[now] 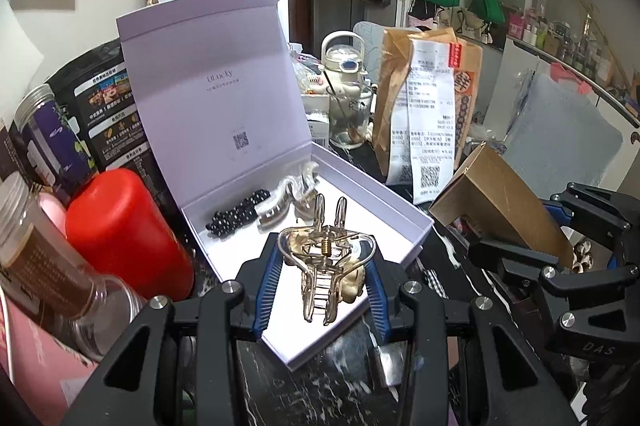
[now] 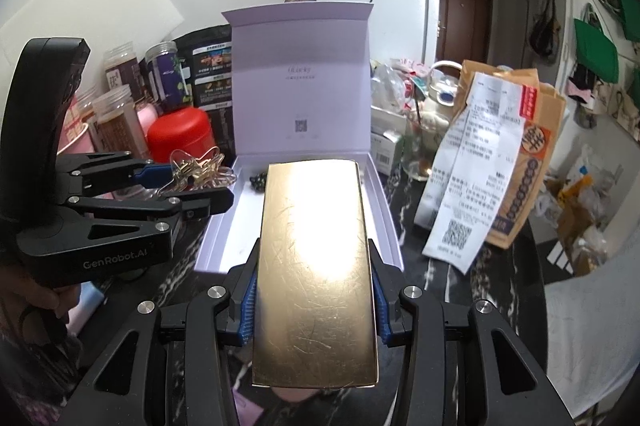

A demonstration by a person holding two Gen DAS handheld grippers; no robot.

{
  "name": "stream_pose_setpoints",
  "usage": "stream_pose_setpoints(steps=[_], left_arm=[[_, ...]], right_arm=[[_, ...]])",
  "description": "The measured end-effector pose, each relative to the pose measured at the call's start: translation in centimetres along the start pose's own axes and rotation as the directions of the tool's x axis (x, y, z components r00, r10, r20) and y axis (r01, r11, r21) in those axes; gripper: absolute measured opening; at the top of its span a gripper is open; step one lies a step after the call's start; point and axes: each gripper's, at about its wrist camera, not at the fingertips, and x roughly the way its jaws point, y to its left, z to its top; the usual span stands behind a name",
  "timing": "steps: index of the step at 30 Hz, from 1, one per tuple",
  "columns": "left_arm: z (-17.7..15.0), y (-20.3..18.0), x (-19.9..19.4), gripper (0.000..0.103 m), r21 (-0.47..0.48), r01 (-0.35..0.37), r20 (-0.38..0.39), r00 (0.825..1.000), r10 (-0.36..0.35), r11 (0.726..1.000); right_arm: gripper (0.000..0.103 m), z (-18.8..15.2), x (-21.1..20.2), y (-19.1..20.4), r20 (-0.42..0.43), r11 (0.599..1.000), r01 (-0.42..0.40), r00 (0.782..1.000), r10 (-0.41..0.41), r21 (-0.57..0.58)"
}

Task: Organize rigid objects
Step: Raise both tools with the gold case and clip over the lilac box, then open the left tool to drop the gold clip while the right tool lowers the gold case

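Note:
My left gripper [image 1: 324, 266] is shut on a clear gold hair claw clip [image 1: 326, 258] and holds it over the near part of the open white gift box [image 1: 404, 210]. In the box lie a black beaded clip [image 1: 236, 216] and a clear claw clip [image 1: 288, 198]. My right gripper [image 2: 314, 290] is shut on a flat gold box [image 2: 316, 266] held level in front of the white box [image 2: 384, 210]. The left gripper [image 2: 188, 186] with its clip [image 2: 196, 170] shows in the right wrist view, at the box's left edge. The gold box [image 1: 496, 198] shows at the right in the left wrist view.
A red canister [image 1: 124, 234], jars [image 1: 44, 266] and a black pouch [image 1: 108, 106] stand left of the box. A brown paper bag with receipts [image 1: 424, 114], a glass jar [image 1: 348, 118] and a kettle stand behind on the dark marbled table [image 1: 320, 390].

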Motion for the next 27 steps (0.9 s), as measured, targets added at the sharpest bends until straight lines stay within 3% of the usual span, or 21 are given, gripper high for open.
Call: stream_pose_setpoints(steps=[11,27], left_arm=[[3.3,1.4,1.3,0.039,0.000,-0.041,0.058,0.997,0.041,0.999],[6.1,3.6,5.0,0.039,-0.044,-0.081,0.070,0.994,0.084,0.996]], right_arm=[[0.044,3.2,2.6,-1.2,0.023,1.000,-0.022,0.999,0.022,-0.009],[0.044,6.3,7.1,-2.7,0.036,1.000,-0.005,0.999,0.005,0.001]])
